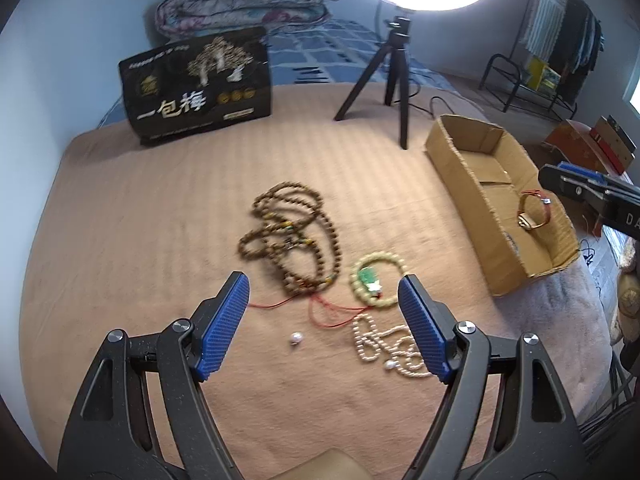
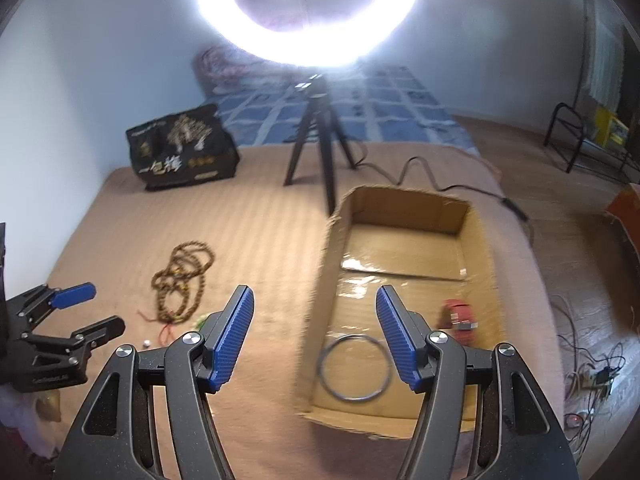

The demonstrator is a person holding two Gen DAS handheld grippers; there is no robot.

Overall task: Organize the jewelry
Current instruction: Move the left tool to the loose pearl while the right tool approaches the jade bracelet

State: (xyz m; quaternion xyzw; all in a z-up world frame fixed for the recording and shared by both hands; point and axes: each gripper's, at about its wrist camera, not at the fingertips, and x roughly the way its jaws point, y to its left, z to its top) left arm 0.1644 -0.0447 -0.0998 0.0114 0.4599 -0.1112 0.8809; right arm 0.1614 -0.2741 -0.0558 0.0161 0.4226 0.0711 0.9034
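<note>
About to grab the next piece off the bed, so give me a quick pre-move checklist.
1. Left gripper open, empty: ok.
2. Right gripper open, empty: ok.
3. Box open, room inside beside the ring: ok.
4. Green bracelet within the left gripper's span: ok.
5. Bracelet free of the red cord and brown beads: cannot tell, they touch or overlap.
6. Loose pearl clear of the fingers: ok.

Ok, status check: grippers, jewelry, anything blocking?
Left hand-held gripper open, empty, above the beads. Right hand-held gripper open over cardboard box. Brown necklace, pale bracelet, pearls on blanket. Nothing blocking.
</note>
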